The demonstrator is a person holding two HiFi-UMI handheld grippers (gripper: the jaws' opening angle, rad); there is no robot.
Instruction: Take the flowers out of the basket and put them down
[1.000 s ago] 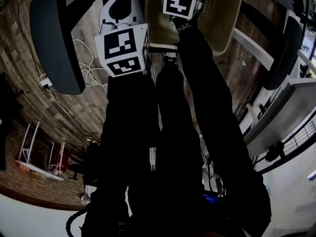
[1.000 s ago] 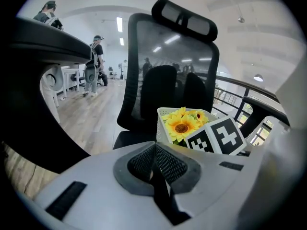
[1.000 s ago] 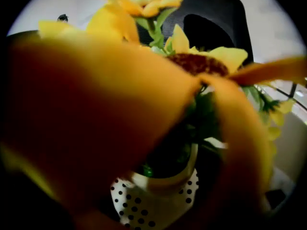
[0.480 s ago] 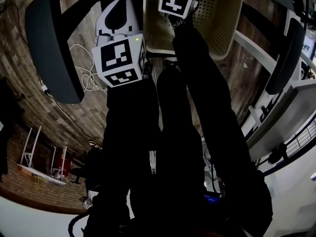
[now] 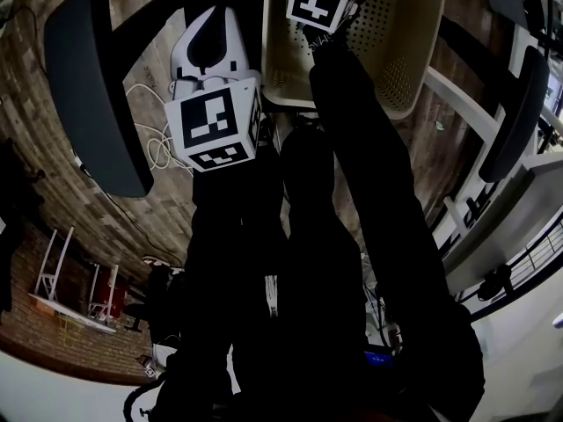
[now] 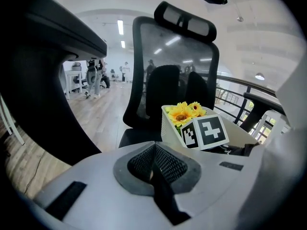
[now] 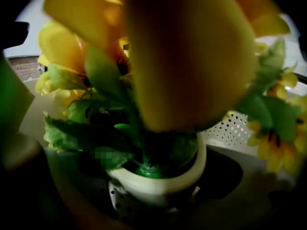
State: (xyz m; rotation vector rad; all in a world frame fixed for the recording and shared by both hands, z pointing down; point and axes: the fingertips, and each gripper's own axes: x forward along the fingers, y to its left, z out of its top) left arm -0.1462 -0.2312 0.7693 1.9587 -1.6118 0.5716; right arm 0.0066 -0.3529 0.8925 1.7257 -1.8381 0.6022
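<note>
The flowers (image 6: 184, 113), yellow sunflower-like blooms on green leaves, stand inside the cream perforated basket (image 5: 403, 55), rooted in a small white pot (image 7: 156, 183) low in the basket. The right gripper (image 5: 324, 0) is the one reaching into the basket, right at the bouquet. In the right gripper view a big petal blurs across the top of the picture and the pot sits dead centre between the two dim jaw bodies. Those jaws look spread, with a dark gap between the pot and the right-hand one, so I judge them to be around the pot without clamping it, though the light there is poor. The bouquet's long axis runs from the pot up through the stems to the blooms above the basket's rim, so the grip point lies lower in the basket than the flower heads, and lifting probably has to follow that axis to clear the basket wall. The left gripper (image 6: 153, 164) is outside the basket, off to its left side in the head view and well apart from the flowers. Its pads are pressed together with nothing between them, and it looks across at the basket from beside the dark office chair (image 6: 177, 75). The right hand is clearly the nearer one for the pick.
</note>
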